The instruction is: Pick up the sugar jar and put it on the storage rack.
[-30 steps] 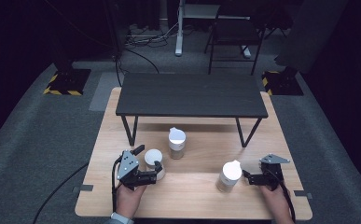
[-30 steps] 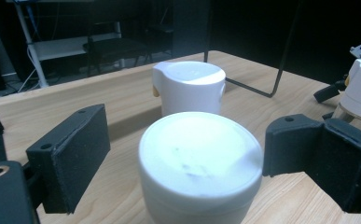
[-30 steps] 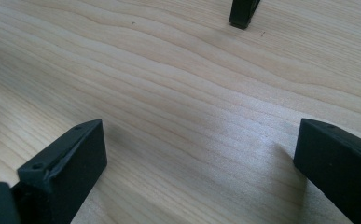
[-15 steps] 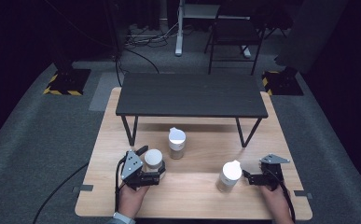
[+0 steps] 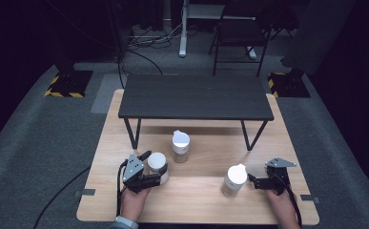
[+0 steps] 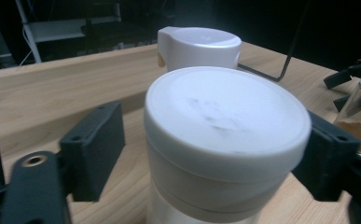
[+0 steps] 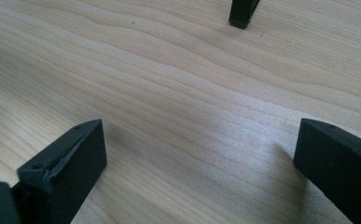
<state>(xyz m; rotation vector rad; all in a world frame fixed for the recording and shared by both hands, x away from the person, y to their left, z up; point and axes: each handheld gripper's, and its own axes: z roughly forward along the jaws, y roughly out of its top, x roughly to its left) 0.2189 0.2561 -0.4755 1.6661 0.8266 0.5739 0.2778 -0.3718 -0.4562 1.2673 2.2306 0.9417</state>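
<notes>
Two tools | left tool (image 5: pixel 159 177) just closing around white-lidded jar (image 6: pixel 225 140), left pad not touching yet | right tool (image 7: pixel 201 163) wide, empty | squeeze below lid, keep level

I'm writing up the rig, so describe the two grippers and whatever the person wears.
Both grippers are black, each with two blocky, flat-faced jaws. The left gripper and the right gripper each carry a grey three-cornered plate on top. A black cable trails from the left one across the floor; another runs back along the right hand. A light cuff shows at the left wrist.
</notes>
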